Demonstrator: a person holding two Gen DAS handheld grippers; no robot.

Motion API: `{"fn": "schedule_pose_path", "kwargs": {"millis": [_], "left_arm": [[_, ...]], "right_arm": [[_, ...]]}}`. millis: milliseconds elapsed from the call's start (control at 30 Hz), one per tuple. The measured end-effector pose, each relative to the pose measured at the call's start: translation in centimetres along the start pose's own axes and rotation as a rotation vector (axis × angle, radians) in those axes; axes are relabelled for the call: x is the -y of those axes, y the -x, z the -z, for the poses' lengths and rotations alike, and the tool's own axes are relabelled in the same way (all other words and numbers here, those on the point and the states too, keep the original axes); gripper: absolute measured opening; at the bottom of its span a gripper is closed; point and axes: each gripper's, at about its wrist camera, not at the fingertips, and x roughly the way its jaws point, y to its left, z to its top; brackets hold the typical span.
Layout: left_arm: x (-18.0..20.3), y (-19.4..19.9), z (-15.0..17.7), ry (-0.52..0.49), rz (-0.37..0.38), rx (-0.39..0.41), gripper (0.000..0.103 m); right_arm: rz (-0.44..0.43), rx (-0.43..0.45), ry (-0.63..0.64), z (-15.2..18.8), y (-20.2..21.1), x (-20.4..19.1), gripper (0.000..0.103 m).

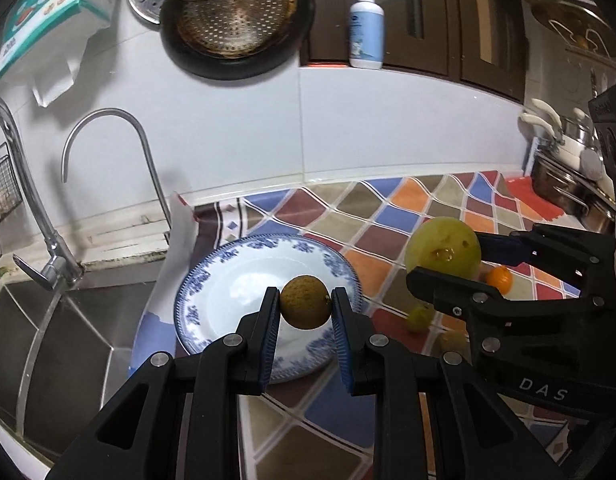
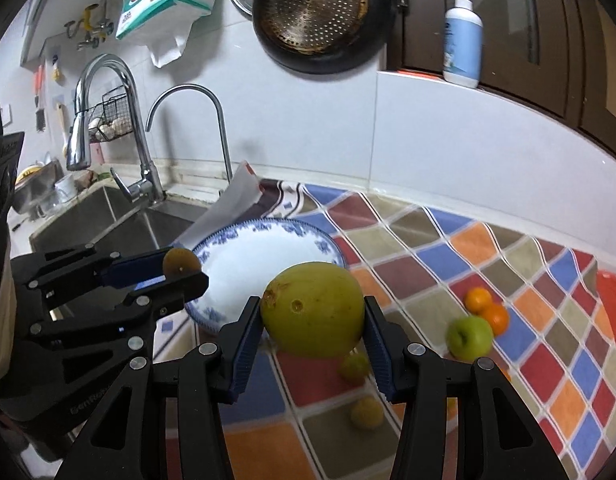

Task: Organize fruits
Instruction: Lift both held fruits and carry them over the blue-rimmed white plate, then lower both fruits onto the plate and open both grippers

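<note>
The jaws of our left gripper are pinched onto a small brownish round fruit, one blue pad on each side, and the fruit hangs in the air above the blue-and-white plate. Our right gripper has its jaws set wider, clamped on a large yellow-green fruit, also lifted clear of the patchwork cloth and just to the right of the plate.

Counting what lies on the cloth: two oranges touching each other, one green apple just beside them, and two small yellow-green fruits below the right gripper's load. One plate, holding nothing. So we count seven fruits in all, though blur may hide another low in the right wrist view.

Both grippers point forward and downward toward the plate, side by side; each shows in the other's camera, the left one's fingers lying level near the plate's left rim, the right one's reaching in from the right edge. The sink with two taps sits to the left of the cloth.
</note>
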Motion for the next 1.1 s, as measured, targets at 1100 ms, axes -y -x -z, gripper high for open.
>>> {"fn": "schedule_pose_path", "kwargs": {"millis": [1100], "left_arm": [[-8.6,-15.2,-1.0,0.087,-0.040,-0.180,0.026]], "right_arm": [[-0.076,-0.229,0.002,-4.6,-18.5,-0.1,0.050]]}}
